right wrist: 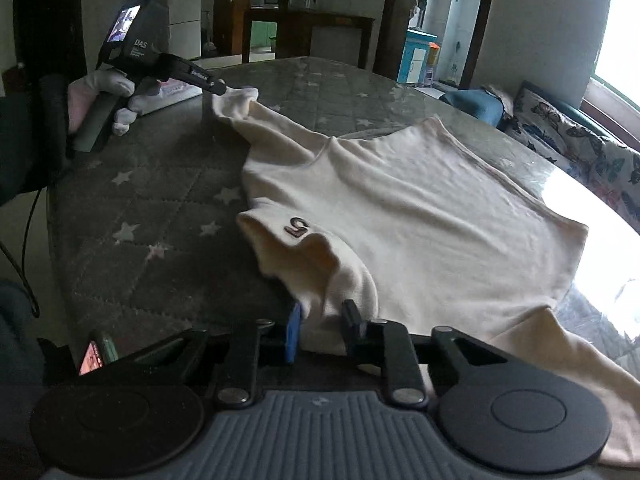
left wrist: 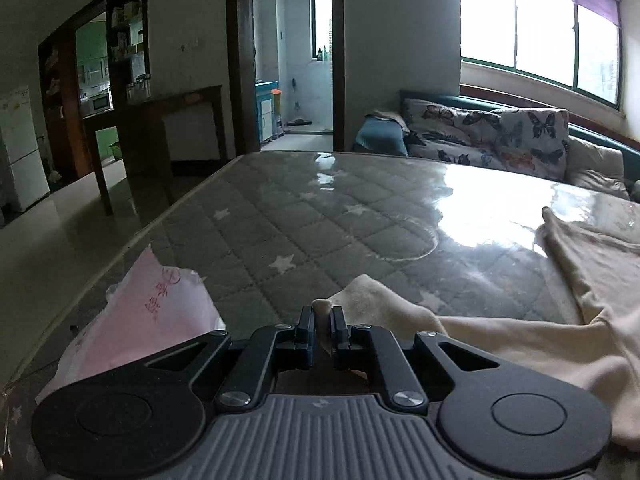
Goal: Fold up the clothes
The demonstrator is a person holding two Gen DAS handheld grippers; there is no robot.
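A cream-coloured shirt [right wrist: 420, 208] is lying spread across a grey quilted table cover [right wrist: 160, 200] printed with white stars, under a glossy clear sheet that is catching the window glare, while a person is working on it with a handheld gripper in each hand. The left gripper [left wrist: 322, 322] is pinching the end of one sleeve [left wrist: 360, 300], its jaws pressed almost together with the cream fabric bunched between them; in the right wrist view the same tool [right wrist: 218, 87] is seen from the side, held by a white-gloved hand [right wrist: 116, 96], with the sleeve stretching from its tip back to the body of the shirt and lifted off the table. The right gripper [right wrist: 322, 326] is sitting at the near edge of the shirt, its jaws standing apart with a fold of the other sleeve [right wrist: 340, 276] lying between them; whether the pads are actually pressing on the cloth cannot be told from the pictures. A small dark emblem [right wrist: 298, 227] is showing on the shirt close to that fold. A sheet of pink paper [left wrist: 160, 312] with red writing is lying on the table just to the left of the left gripper. A phone [right wrist: 96, 354] with a lit screen is resting at the near left corner. Behind the table, a sofa with butterfly-print cushions [left wrist: 500, 132] is sitting under a bright window [left wrist: 540, 24].
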